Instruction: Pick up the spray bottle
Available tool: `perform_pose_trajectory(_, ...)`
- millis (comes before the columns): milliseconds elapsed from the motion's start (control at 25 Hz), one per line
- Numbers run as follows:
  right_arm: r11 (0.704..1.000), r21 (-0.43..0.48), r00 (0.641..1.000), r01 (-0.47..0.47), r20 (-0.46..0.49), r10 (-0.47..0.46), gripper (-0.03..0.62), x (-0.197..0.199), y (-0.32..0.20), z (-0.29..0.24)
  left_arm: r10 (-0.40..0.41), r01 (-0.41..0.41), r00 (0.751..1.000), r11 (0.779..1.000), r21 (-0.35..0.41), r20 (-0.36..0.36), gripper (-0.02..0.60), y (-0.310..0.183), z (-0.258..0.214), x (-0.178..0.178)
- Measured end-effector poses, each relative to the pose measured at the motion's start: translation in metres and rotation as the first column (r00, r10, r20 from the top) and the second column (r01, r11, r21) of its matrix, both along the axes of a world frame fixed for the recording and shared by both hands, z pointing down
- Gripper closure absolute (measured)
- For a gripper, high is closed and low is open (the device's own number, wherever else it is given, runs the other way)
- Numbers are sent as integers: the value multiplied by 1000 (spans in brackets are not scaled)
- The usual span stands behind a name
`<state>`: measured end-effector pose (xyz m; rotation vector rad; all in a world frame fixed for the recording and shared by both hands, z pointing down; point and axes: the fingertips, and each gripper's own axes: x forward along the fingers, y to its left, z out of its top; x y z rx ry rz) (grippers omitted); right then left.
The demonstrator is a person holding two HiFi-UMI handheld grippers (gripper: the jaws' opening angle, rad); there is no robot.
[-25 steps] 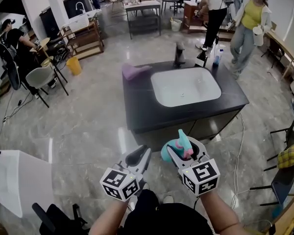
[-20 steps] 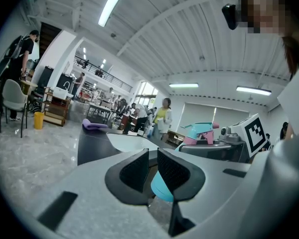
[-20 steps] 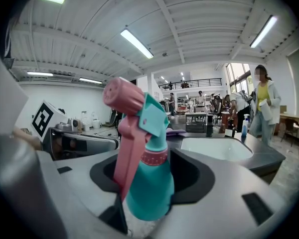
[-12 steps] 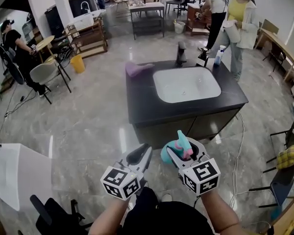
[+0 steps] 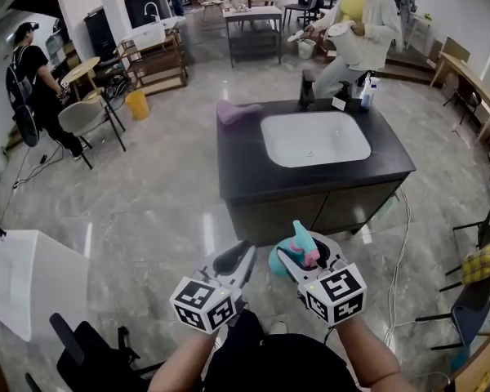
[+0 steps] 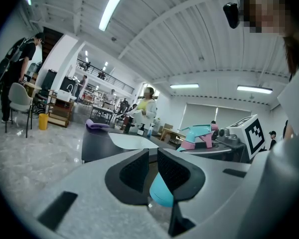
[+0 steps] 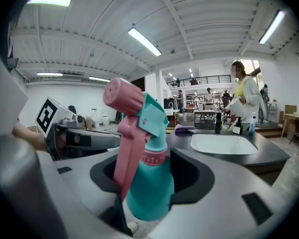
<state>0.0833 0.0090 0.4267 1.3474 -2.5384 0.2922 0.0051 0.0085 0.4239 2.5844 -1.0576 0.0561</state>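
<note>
Grey floor (image 5: 147, 211) lay ahead, the sink counter (image 5: 237, 170) slightly nearer, the right gripper (image 5: 305, 251) clamped on the lifted spray bottle (image 5: 300, 237), left gripper (image 5: 243, 256) pinched nearly closed, empty.

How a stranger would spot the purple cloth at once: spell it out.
Find the dark island counter with the white sink basin. The purple cloth lies on its far left corner, left of the basin. It alone is purple; the bottles stand far right.
</note>
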Motion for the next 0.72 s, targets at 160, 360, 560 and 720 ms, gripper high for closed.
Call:
perform_pose_trajectory(160, 1000, -5, 1000, 15, 1, -15, 368, -1, 7, 2, -3, 2, 1000, 1000, 4, 3, 551, 7, 0, 0)
perform_pose_trajectory(360, 999, -12, 1000, 31, -1, -31, 368, -2, 13, 1, 1, -1, 1000, 1000, 5, 5, 551, 13, -2, 3)
perform_pose_trajectory(560, 999, -24, 999, 44, -6, -44, 368, -3, 20, 4, 2, -2, 1000, 1000, 2, 6, 551, 22, -1, 4)
perform_pose_trajectory(720, 998, -27, 999, 53, -6, -53, 368, -1, 21, 4, -2, 2, 1000, 1000, 1, 7, 551, 23, -1, 5)
